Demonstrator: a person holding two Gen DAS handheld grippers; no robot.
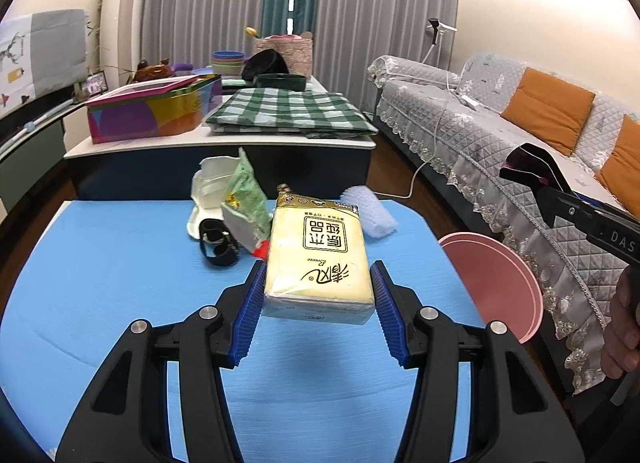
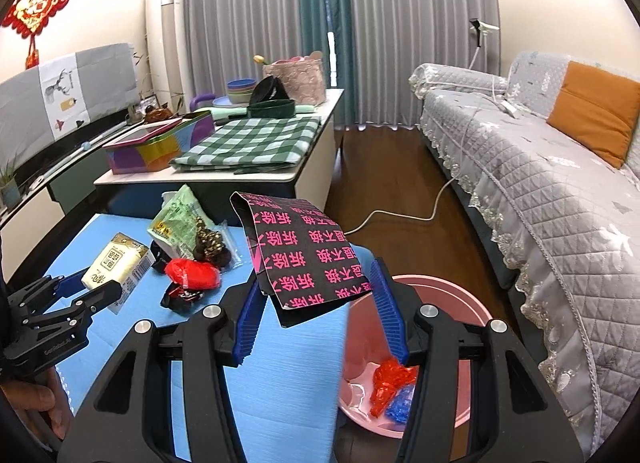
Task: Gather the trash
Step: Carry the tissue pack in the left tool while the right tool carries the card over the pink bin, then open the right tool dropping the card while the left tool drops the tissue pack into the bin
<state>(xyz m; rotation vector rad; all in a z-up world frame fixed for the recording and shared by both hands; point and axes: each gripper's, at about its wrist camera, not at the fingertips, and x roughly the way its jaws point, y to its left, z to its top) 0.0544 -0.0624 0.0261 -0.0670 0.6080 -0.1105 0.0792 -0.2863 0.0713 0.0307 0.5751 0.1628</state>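
Two fisheye views, each looking out along a pair of hand-held tongs over a blue bench (image 1: 100, 263).

Left wrist view: left tongs (image 1: 318, 297) at lower centre, blue ridged pads pressed against both sides of a yellow tissue pack (image 1: 320, 255), clamped about half open and lifted clear of the bench. Behind the pack, mid-frame, a small heap of trash: a green wrapper (image 1: 246, 199), a white plastic tray (image 1: 208, 191) and a black strap (image 1: 218, 247). Just right of the pack, a pale blue roll (image 1: 370, 213). At the right edge of the bench, lower down, a pink basin (image 1: 492, 283). At far right, the right tongs (image 1: 524, 167) holding a dark bag.

Right wrist view: right tongs (image 2: 316, 295) at lower centre, also about half open, gripping a black bag with pink lettering (image 2: 304, 255), tilted and held in the air near the bench's right edge. Below and right, the pink basin (image 2: 360, 351) on the floor beside the bench, with a red wrapper (image 2: 390, 383) and a blue wrapper (image 2: 402, 403) inside. At middle left, the left tongs (image 2: 90, 291) with the tissue pack (image 2: 118, 263). Between them on the bench, a red wrapper (image 2: 192, 273), a brown pine cone (image 2: 208, 243) and the green wrapper (image 2: 176, 219).
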